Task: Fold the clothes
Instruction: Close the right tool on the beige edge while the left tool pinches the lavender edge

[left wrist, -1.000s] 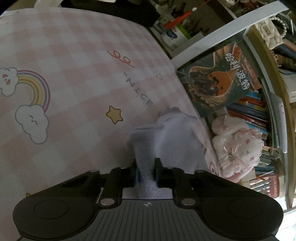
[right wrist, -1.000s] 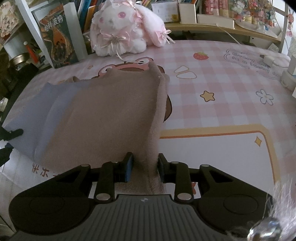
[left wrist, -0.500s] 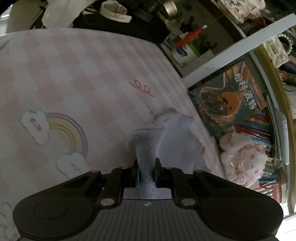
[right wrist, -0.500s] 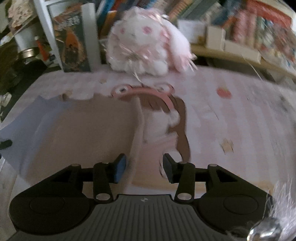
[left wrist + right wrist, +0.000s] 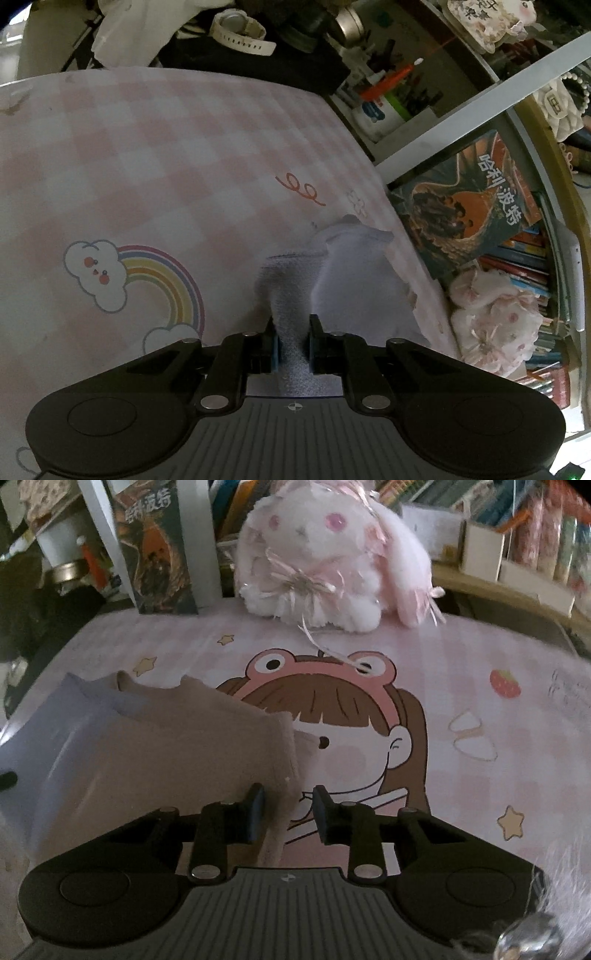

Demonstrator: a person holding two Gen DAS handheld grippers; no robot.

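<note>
A soft cloth, pale lilac on one side and beige on the other, lies on the pink checked mat. In the left wrist view my left gripper (image 5: 292,341) is shut on a bunched lilac edge of the cloth (image 5: 354,280) and holds it just above the mat (image 5: 147,162). In the right wrist view the cloth (image 5: 166,746) lies flat at left, beige side up. My right gripper (image 5: 288,818) is open; the cloth's right edge lies loose between its jaws, nearer the left one.
A pink plush toy (image 5: 332,561) sits at the mat's far edge. A book (image 5: 155,550) leans upright beside it, with shelves of books behind. A desk corner with a white watch (image 5: 240,33) and cups lies beyond the mat's other side.
My right gripper has opened and let go of the beige cloth edge, which dropped flat, uncovering the cartoon girl print. My left gripper, still gripping, has drawn back along the mat.
</note>
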